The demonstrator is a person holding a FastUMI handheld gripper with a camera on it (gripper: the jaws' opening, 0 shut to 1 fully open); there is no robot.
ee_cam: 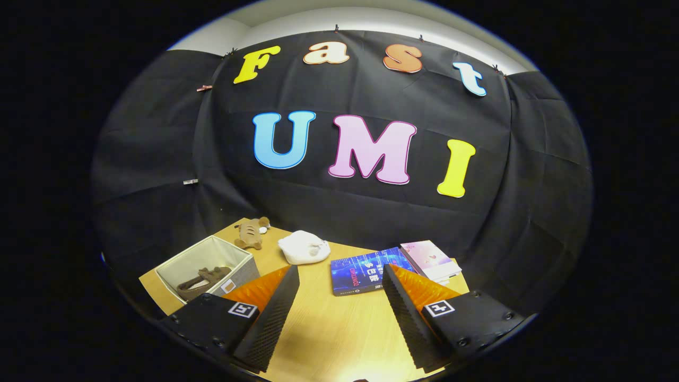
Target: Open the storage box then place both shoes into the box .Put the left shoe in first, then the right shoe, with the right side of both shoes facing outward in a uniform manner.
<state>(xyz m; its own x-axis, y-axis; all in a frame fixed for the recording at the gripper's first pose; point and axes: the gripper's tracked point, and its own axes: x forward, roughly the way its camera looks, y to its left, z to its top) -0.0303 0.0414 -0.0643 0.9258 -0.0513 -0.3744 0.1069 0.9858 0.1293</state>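
My gripper (340, 270) is held above the wooden table (329, 329), open, with nothing between its fingers. Left of the left finger stands a grey fabric storage box (240, 271), its top open and its lining pale. Inside it lies a brown plush shoe (204, 281). A second brown plush shoe (253, 232) lies on the table just beyond the box, near the black wall. Both shoes are well to the left of the fingers and apart from them.
A white soft bundle (303, 246) lies beyond the left fingertip. A blue book (363, 273) lies just ahead between the fingertips, with a pink book (429, 260) to its right. The black cloth wall closes off the back of the table.
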